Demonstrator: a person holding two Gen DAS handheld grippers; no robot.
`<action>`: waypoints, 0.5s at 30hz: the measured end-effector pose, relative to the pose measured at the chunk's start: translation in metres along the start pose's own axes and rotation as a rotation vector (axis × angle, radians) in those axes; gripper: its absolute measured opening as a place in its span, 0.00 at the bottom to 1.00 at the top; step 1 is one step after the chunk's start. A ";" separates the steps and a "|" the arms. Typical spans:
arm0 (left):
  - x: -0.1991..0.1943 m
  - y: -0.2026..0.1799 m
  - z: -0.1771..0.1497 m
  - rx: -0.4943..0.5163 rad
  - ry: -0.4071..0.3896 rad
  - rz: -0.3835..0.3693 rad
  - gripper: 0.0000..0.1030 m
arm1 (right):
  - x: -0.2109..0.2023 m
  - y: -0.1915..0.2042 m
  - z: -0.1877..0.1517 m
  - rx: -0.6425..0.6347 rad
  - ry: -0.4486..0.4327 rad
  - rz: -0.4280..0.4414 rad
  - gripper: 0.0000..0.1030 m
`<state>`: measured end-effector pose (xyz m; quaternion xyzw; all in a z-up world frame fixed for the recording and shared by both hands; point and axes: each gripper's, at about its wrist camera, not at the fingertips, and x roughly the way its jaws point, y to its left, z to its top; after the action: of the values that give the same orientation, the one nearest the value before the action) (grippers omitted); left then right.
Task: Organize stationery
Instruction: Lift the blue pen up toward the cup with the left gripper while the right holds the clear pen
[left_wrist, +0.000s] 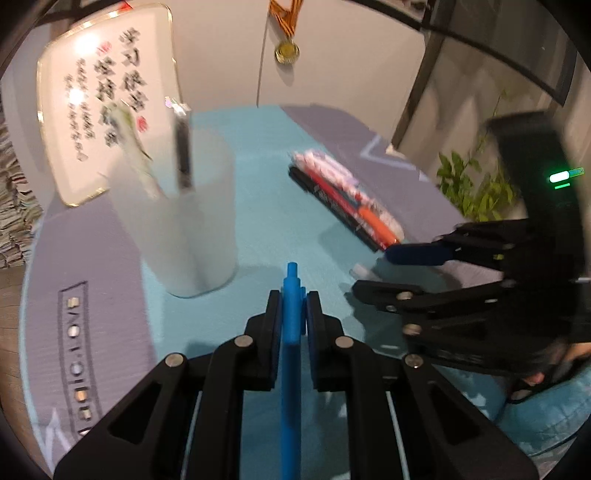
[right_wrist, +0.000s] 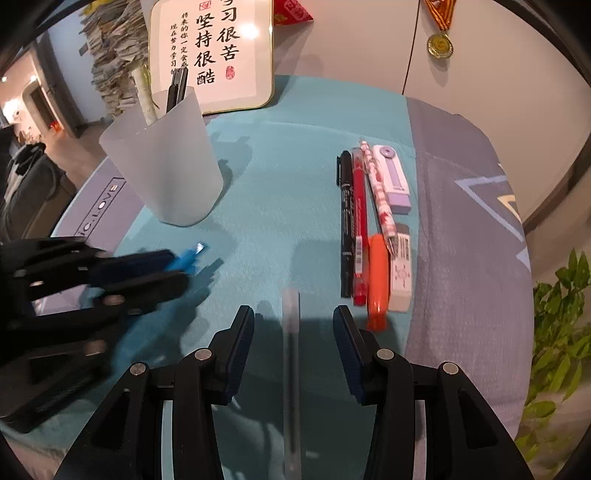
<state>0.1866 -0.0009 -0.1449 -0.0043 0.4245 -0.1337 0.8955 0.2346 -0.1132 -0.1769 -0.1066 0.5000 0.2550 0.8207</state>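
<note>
1. The left gripper (left_wrist: 292, 314) is clamped on a blue pen (left_wrist: 290, 369), its pads pressing the barrel from both sides with the pen's end poking out ahead of the tips.
2. The right gripper (right_wrist: 293, 325) stands partly open; a clear-barrelled pen (right_wrist: 291, 369) lies on the teal mat (right_wrist: 280, 177) between its fingers, and neither pad seems to touch it.
3. Ahead and left of the left gripper stands the frosted cup (left_wrist: 184, 218), already holding a black pen (left_wrist: 183, 155) and a pale one.
4. Ahead and right of the right gripper lies a row: black marker (right_wrist: 346, 221), red pen (right_wrist: 359, 225), patterned pen (right_wrist: 378, 195), orange pen (right_wrist: 377, 280), two erasers.
5. Step in hand, as I judge: carrying the blue pen to the cup.
6. Next: lift it over the rim, tip it upright, release; the right must close on the clear pen.
</note>
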 end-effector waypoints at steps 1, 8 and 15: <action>-0.007 0.002 0.000 -0.003 -0.015 0.001 0.10 | 0.002 0.002 0.002 -0.007 0.003 -0.008 0.45; -0.042 0.008 -0.003 -0.044 -0.128 -0.024 0.07 | 0.018 0.007 0.013 -0.020 0.038 -0.016 0.10; -0.046 0.008 -0.003 -0.065 -0.143 -0.018 0.07 | -0.024 0.008 0.011 0.024 -0.086 -0.004 0.10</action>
<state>0.1579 0.0183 -0.1129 -0.0468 0.3635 -0.1271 0.9217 0.2295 -0.1090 -0.1497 -0.0866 0.4669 0.2515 0.8433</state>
